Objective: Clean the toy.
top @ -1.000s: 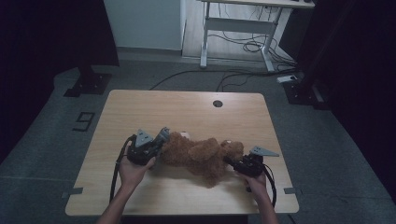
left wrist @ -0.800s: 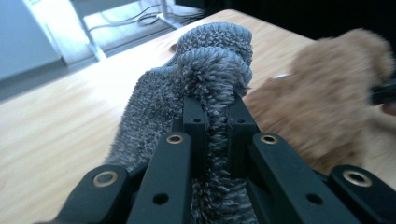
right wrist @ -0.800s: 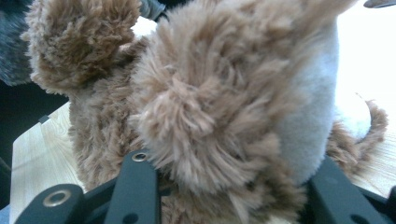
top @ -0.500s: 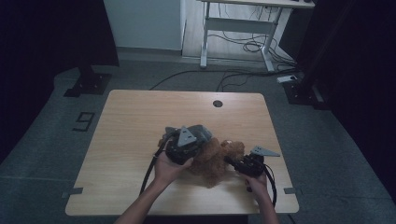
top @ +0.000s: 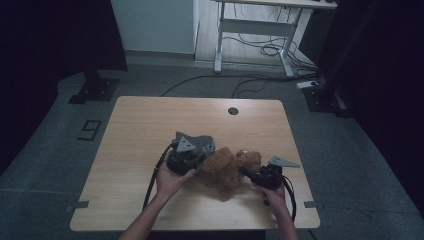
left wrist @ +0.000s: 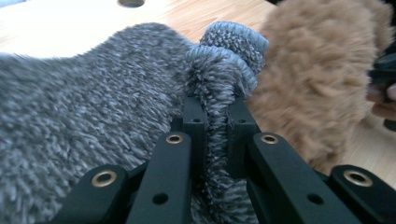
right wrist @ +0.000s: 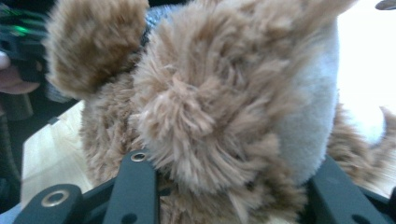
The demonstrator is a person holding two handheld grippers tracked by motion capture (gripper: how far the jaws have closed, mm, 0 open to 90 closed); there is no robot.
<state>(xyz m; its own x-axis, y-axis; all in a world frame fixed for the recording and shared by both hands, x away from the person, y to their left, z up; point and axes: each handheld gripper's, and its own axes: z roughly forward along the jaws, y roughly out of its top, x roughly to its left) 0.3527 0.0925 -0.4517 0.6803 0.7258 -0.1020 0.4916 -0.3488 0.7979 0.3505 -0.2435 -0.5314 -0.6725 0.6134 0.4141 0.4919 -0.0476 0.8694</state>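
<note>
A brown plush toy (top: 227,167) lies on the wooden table (top: 145,125), near the front and right of centre. My left gripper (top: 199,162) is at the toy's left side, shut on a fold of a grey fuzzy knit garment (left wrist: 93,107). The garment's ribbed cuff (left wrist: 236,44) stands up beside the toy's fur (left wrist: 317,74). In the high view the grey garment (top: 202,142) bunches over that gripper. From the right, my right gripper (top: 246,172) is shut on the plush toy (right wrist: 210,107), whose fur swells out between its jaws (right wrist: 224,186).
A round cable hole (top: 233,110) sits near the table's far edge. Beyond the table stand a white desk frame (top: 255,30) and loose cables (top: 260,50) on the floor. Dark stands flank the table at left (top: 92,90) and right (top: 325,95).
My left gripper has travelled right across the table, carrying the grey garment up against the plush toy. The right gripper has kept its place on the toy.
</note>
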